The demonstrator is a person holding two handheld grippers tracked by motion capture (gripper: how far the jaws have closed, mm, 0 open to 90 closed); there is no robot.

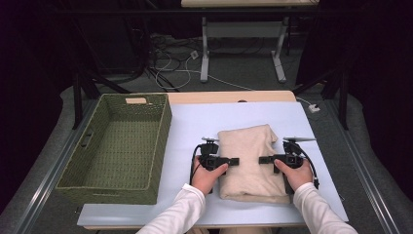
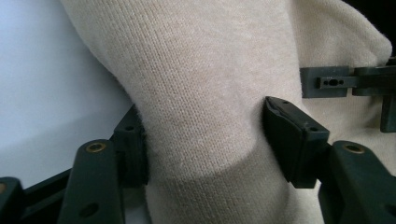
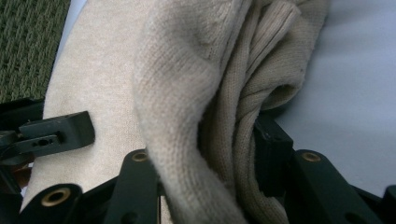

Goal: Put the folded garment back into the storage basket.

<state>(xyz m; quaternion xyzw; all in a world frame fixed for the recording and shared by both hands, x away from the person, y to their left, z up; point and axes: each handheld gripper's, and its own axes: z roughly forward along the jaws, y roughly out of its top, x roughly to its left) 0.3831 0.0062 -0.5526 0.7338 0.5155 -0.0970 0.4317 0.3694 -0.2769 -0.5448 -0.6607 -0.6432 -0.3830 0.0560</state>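
Because each hand grips an opposite side edge, the folded beige sweater [image 1: 251,163] on the counter [image 1: 195,126] stays squared for lifting, left gripper [image 1: 233,161] and right gripper [image 1: 265,159] both clenched on knit, with the green basket [image 1: 160,141] waiting nearby, probably its destination.

A pale blue-topped table [image 1: 195,122] carries a green woven basket [image 1: 117,146] and, beside it, a folded beige knit [image 1: 249,163].

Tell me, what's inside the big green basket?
Nothing I can see. The green basket looks empty: its woven floor shows bare, with a small tan tag on the far rim. The inner face of its near wall is hidden from the camera. The folded beige sweater lies outside, on the table.
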